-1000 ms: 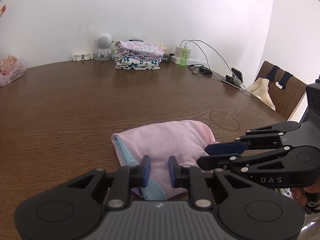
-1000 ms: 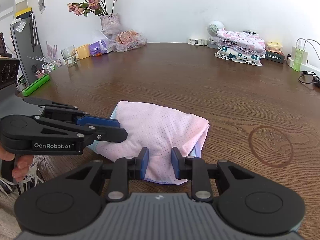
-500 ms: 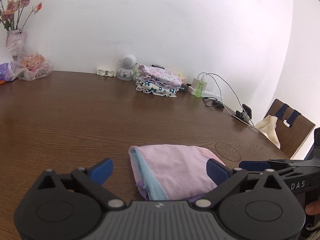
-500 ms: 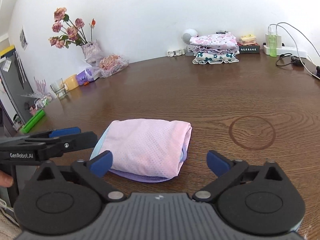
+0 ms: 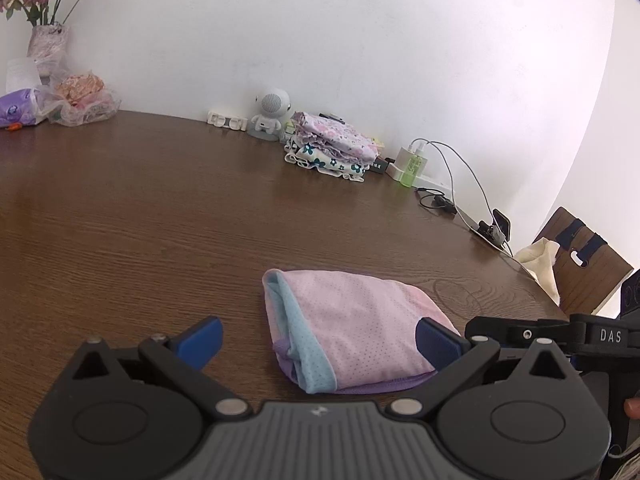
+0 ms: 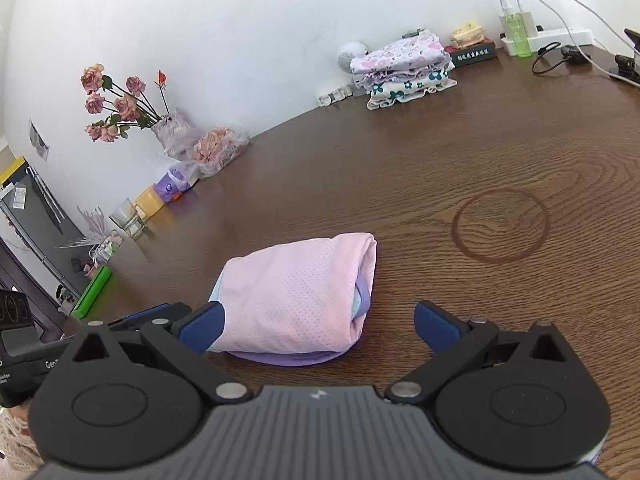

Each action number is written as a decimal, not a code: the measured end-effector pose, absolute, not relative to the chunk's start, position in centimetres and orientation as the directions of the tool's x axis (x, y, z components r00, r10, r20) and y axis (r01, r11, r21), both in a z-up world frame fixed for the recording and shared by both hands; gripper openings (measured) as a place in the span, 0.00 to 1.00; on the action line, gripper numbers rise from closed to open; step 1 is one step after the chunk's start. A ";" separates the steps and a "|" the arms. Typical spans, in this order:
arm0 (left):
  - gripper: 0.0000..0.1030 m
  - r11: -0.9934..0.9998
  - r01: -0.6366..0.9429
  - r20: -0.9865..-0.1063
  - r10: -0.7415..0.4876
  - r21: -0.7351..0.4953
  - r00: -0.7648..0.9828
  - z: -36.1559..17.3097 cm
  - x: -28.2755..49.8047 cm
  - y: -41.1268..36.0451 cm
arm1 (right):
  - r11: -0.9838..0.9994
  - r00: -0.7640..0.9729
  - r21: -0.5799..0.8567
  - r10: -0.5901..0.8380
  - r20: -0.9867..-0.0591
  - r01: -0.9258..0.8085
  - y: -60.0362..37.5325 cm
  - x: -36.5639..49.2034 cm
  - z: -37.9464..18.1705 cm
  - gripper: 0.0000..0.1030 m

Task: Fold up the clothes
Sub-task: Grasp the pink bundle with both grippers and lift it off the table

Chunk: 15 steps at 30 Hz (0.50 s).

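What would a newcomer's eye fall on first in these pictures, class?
First the folded pink garment, lying on the brown table just ahead of both grippers, whose jaws stand wide open. Next the stack of folded floral clothes at the far edge by the wall, then the vase of roses far left.

left tool (image 5: 318, 338) hiding pink garment's (image 5: 352, 332) near edge, book's (image 6: 474, 55) print unreadable

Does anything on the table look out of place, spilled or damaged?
Nothing looks spilled or damaged. The pink garment lies folded on the table, with blue and purple layers showing at its edges. A dark ring mark stains the wood beside it. The folded stack by the wall looks tidy.
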State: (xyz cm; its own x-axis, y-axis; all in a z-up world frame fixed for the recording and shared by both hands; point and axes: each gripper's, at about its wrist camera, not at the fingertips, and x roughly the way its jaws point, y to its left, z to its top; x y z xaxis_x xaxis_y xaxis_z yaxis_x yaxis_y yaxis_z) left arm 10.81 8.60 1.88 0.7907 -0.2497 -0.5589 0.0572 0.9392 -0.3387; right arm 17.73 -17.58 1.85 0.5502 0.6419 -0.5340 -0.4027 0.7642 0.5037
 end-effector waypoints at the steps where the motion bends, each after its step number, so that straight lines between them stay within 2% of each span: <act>1: 0.94 0.937 0.053 -0.565 -0.251 -0.344 0.786 1.8 11.0 8.7 | 0.756 0.534 0.521 0.651 -0.539 -0.396 -17.6 18.3 1.7 1.00; 2: 0.92 0.935 0.056 -0.571 -0.259 -0.349 0.779 1.8 11.3 8.7 | 0.748 0.518 0.538 0.660 -0.544 -0.389 -17.5 18.9 1.6 1.00; 4: 0.79 0.931 0.065 -0.583 -0.277 -0.358 0.764 1.6 11.9 8.8 | 0.739 0.502 0.564 0.669 -0.548 -0.368 -17.6 19.9 1.3 1.00; 11: 0.71 0.916 0.095 -0.621 -0.338 -0.390 0.707 1.1 14.2 9.0 | 0.709 0.425 0.602 0.703 -0.570 -0.366 -17.6 22.7 0.6 0.98; 13: 0.63 0.911 0.103 -0.631 -0.355 -0.400 0.690 1.0 14.9 9.1 | 0.691 0.399 0.613 0.723 -0.565 -0.383 -17.4 23.2 0.6 0.97; 14: 0.59 0.908 0.107 -0.636 -0.363 -0.405 0.681 0.9 15.2 9.1 | 0.682 0.388 0.619 0.731 -0.562 -0.389 -17.3 23.4 0.5 0.93; 15: 0.50 0.906 0.110 -0.640 -0.372 -0.410 0.672 0.9 15.5 9.2 | 0.674 0.372 0.623 0.738 -0.562 -0.397 -17.1 23.7 0.5 0.85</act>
State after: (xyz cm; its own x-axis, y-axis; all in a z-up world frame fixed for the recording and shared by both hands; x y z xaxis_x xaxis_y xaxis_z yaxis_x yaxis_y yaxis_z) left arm 15.55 9.19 0.85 0.6722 -0.3716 -0.6403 0.1104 0.9055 -0.4097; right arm 23.65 -17.14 0.48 0.3721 0.7384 -0.5623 -0.3969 0.6743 0.6228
